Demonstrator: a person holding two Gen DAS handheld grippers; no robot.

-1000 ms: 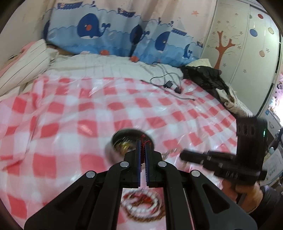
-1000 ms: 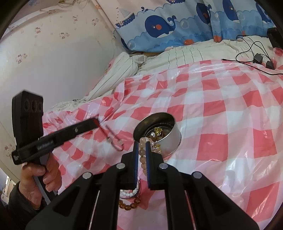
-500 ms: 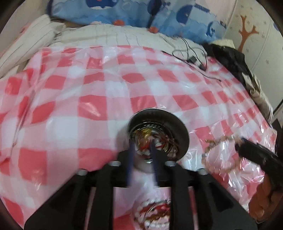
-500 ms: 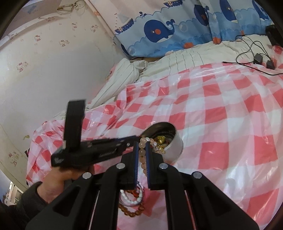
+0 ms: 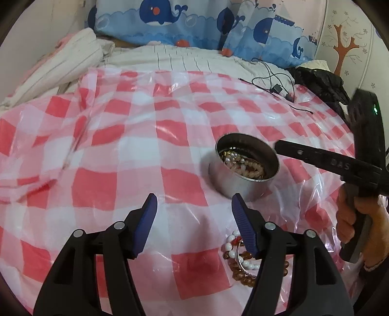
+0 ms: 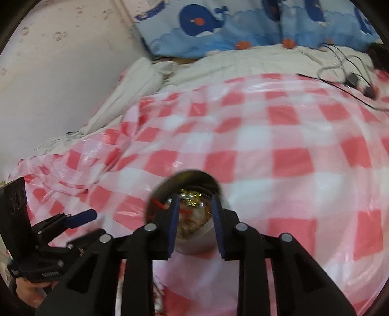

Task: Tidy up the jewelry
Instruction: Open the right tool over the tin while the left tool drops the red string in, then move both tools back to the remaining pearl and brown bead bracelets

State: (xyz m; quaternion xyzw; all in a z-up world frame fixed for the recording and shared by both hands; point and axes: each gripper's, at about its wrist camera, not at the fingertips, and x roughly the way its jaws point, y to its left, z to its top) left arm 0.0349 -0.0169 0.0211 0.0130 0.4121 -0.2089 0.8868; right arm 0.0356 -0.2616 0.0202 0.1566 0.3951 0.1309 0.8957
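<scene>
A round metal tin [image 5: 245, 170] stands on the red-and-white checked plastic sheet [image 5: 121, 150] and holds pearl, pink bead and gold jewelry [image 5: 245, 166]. My left gripper [image 5: 193, 206] is open and empty, near and to the left of the tin. A pile of white and amber bead bracelets [image 5: 240, 257] lies on the sheet by its right finger. My right gripper [image 6: 194, 209] is open and empty just above the tin [image 6: 187, 192]; the pink bead bracelet lies inside. The right gripper's finger [image 5: 316, 158] reaches over the tin's rim in the left wrist view.
A whale-print blue pillow [image 5: 194, 21] and striped bedding [image 5: 170, 58] lie at the back. A black cable with adapter [image 5: 277, 85] and dark clothing [image 5: 321, 82] are at the far right. A wall [image 6: 48, 60] stands at the left.
My right gripper opened and let the pink bead bracelet drop into the tin. My left gripper opened, released its red-string piece into the tin, and drew back to the left.
</scene>
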